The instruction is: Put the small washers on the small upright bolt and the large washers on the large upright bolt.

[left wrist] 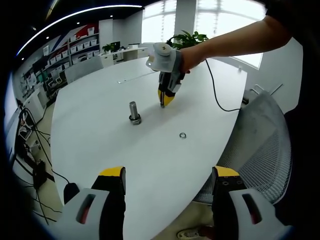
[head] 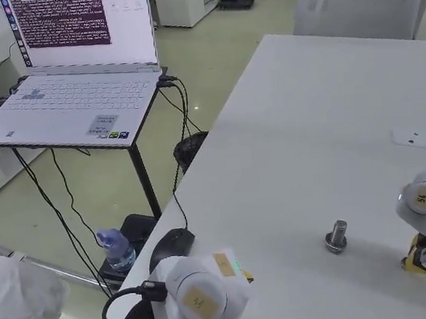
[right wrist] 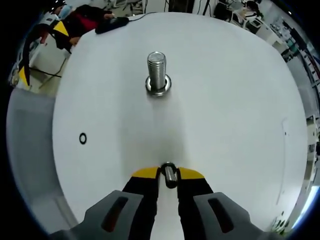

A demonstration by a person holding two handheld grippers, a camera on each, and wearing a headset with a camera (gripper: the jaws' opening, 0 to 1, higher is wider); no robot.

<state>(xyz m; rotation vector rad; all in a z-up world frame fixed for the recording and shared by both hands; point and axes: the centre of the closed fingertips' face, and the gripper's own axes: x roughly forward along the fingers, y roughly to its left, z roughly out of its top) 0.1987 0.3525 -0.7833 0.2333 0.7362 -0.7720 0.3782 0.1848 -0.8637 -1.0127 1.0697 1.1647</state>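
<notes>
The right tool point(right wrist: 169, 172) is clamping a small bolt point(right wrist: 170, 176) between its yellow-tipped fingers, low over the white surface point(right wrist: 225, 100). Which way this short piece is pointing I cannot tell. Beyond it, one large bolt point(right wrist: 158, 70) is standing upright with its threaded end up and its long axis rising straight from the surface. A wider metal collar is sitting at its foot, and whether that is its head or a washer is unclear. One loose washer point(right wrist: 82, 138) is lying flat, well apart from both bolts. The left tool point(left wrist: 170, 172) is hanging past the surface's near edge with its fingers spread wide, gripping nothing. A black mouse point(head: 172, 246) is resting at the surface's corner. Past it, a water bottle point(head: 116, 248) is standing on the floor under a stand carrying one open laptop point(head: 78, 89), and a grey chair point(head: 357, 10) is waiting at the far side in an open office.
</notes>
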